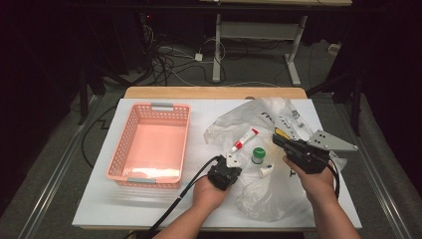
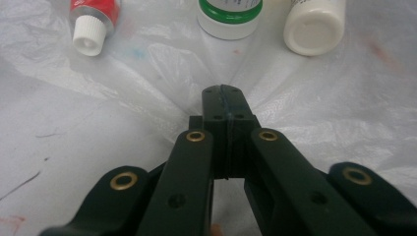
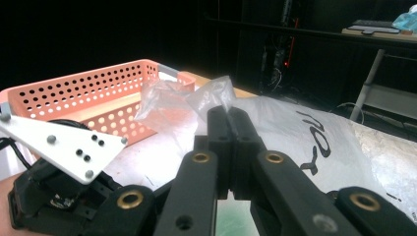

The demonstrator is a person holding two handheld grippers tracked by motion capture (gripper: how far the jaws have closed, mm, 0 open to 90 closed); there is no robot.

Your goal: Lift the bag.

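Left gripper (image 2: pixel 229 101) pinching clear plastic bag (image 2: pixel 123 78), jaws closed flat on film. Right gripper (image 3: pixel 227 120) clamping raised fold of same bag, jaws shut. Just beyond left jaws, on bag: red tube (image 2: pixel 94 19), cap toward me, long axis running away; green-lidded jar (image 2: pixel 229 17); white bottle (image 2: pixel 314 24). Left gripper nearer tube. White tabletop (image 1: pixel 99 199) under everything. Pink basket (image 1: pixel 152 144) lying well left, empty. Dark room, cables behind.

Black tools (image 1: pixel 225 174) – brass screws, grey plates, blk cables.

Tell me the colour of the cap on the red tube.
White; the tube's cap shows best in the left gripper view.
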